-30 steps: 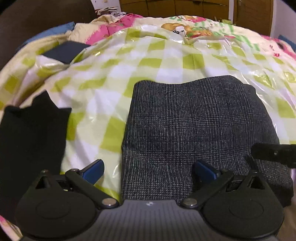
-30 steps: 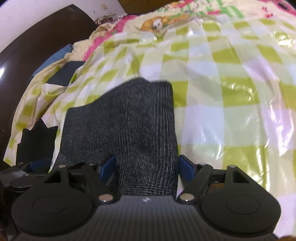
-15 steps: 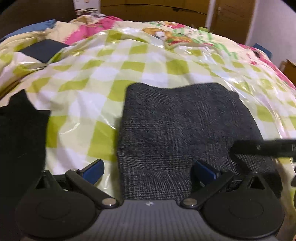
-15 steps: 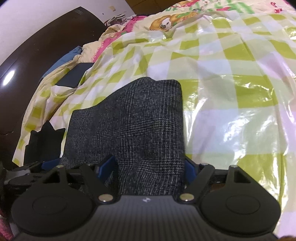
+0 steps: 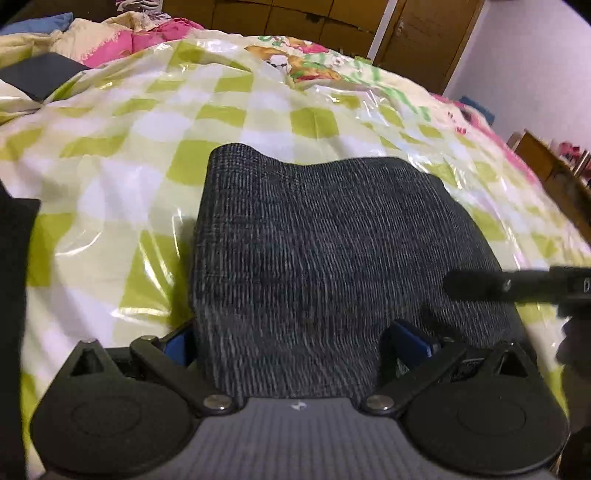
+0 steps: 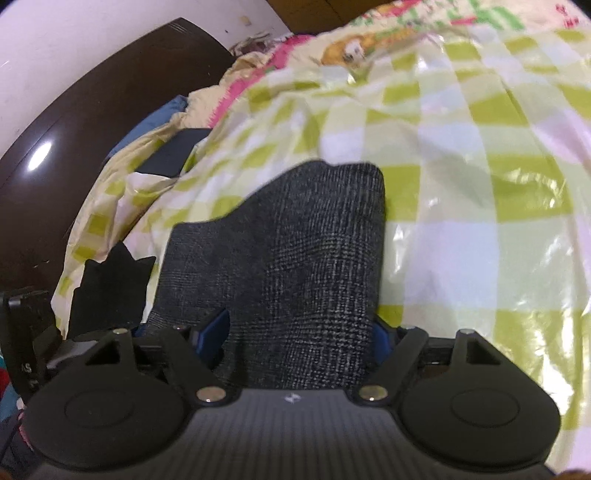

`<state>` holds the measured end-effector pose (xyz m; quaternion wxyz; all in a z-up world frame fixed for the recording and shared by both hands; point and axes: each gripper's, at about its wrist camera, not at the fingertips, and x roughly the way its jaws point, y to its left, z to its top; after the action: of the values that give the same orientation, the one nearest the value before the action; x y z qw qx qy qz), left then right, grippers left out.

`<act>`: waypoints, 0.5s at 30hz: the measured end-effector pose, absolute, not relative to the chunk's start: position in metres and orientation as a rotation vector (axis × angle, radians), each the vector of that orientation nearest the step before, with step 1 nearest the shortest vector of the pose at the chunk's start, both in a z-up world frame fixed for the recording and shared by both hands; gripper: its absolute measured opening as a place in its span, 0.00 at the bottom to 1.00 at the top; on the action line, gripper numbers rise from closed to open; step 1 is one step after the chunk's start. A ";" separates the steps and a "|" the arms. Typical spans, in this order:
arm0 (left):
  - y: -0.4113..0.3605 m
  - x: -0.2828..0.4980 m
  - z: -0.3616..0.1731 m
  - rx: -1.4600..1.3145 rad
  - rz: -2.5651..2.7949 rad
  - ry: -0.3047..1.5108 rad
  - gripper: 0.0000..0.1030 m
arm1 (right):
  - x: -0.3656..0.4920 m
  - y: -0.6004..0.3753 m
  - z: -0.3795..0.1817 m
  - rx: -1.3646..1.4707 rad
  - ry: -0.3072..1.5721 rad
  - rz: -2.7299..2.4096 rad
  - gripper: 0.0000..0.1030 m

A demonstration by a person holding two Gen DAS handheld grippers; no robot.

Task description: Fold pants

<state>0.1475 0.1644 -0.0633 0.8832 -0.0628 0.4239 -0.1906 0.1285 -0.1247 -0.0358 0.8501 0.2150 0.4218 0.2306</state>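
Left wrist view: left tool [image 5: 295,341] sits low over the near edge of the folded dark grey checked woven pants [image 5: 332,258], jaws spread wide. Its left blue pad [image 5: 177,341] is just off the pants' left edge over the bed cover; the other pad rests on top of the cloth, nothing pinched. Only this view shows a black bar [image 5: 509,286] of the right tool reaching in over the pants' right side, a black cloth [image 5: 14,295] left of the pants at the frame edge, and brown wooden cabinets [image 5: 369,22] far beyond the pants.

Right wrist view: right tool [image 6: 303,338] is also released, jaws wide and straddling the near right part of the pants [image 6: 288,266]. Its blue pad [image 6: 214,332] lies on the fabric; the other pad is just off the pants' right edge, not squeezing. Only this view shows the pants' stepped outline, higher on the right, part of the left tool's body [image 6: 26,332] left of the pants, and a dark brown glossy headboard [image 6: 74,147] far left of them.

Both views: the pants lie flat on the glossy yellow-green and white checked plastic bed cover [image 5: 147,147]. Beyond the pants, up left, a dark flat rectangular item [image 5: 40,74], then pink and cream bedding [image 5: 122,37].
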 end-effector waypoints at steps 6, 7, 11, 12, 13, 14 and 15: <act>0.161 0.155 -0.060 -0.128 -0.395 0.903 1.00 | 0.133 -0.116 -0.029 0.462 0.894 0.478 0.65; 0.162 0.152 -0.059 -0.132 -0.399 0.901 1.00 | 0.129 -0.119 -0.023 0.470 0.886 0.486 0.60; 0.168 0.151 -0.064 -0.203 -0.393 0.889 1.00 | 0.129 -0.125 -0.014 0.490 0.867 0.531 0.45; 0.165 0.154 -0.066 -0.196 -0.381 0.892 1.00 | 0.136 -0.123 -0.021 0.477 0.897 0.505 0.45; 0.161 0.156 -0.066 -0.179 -0.370 0.890 1.00 | 0.144 -0.122 -0.027 0.474 0.926 0.487 0.45; 0.156 0.157 -0.065 -0.163 -0.358 0.881 1.00 | 0.148 -0.123 -0.032 0.487 0.946 0.492 0.46; 0.155 0.158 -0.064 -0.162 -0.351 0.875 1.00 | 0.150 -0.125 -0.034 0.507 0.950 0.500 0.49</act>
<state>0.1576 0.1550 -0.0640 0.8879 -0.0779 0.4208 -0.1689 0.1500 -0.1247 -0.0338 0.8289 0.2390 0.4474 0.2357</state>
